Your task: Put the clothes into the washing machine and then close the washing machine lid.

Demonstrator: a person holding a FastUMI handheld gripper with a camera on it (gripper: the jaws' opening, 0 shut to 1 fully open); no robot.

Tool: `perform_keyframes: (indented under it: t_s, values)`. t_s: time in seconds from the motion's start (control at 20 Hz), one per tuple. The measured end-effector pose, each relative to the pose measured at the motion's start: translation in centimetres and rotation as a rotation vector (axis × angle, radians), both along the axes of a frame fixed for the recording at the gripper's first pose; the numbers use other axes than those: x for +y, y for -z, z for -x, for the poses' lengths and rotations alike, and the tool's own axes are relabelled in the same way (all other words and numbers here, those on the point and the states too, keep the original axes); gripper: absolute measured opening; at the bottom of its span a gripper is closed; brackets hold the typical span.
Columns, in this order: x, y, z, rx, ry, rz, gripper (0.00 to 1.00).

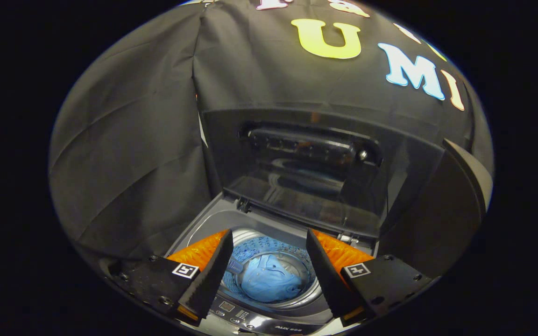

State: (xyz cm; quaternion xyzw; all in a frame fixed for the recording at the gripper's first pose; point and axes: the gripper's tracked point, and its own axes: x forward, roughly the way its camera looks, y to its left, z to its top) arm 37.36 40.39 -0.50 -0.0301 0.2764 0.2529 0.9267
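the dark cloth booth wall (129, 154) hangs in folds on the left, behind the small grey top-loading washing machine (213, 217). the claw (265, 270) hovers over the machine's mouth with its two fingers spread wide and nothing between them but open air. below that gap, the crumpled light blue piece of clothing (269, 277) lies at the bottom of the round perforated metal drum (259, 245). beyond the fingers, the dark translucent hinged lid (306, 186) stands upright and open, its long handle recess near the top. the control panel (238, 313) with small buttons runs just under the fingertips.
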Motion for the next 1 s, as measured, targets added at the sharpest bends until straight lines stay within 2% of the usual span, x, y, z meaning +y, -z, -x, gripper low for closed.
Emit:
perform_keyframes:
  t_s: [0.6, 1.0]
  values:
    - [-3.5, -11.6, -6.1, -0.155, 0.098, -0.068, 0.97]
    - [-2.5, -14.3, -12.4, -0.137, 0.138, -0.081, 0.97]
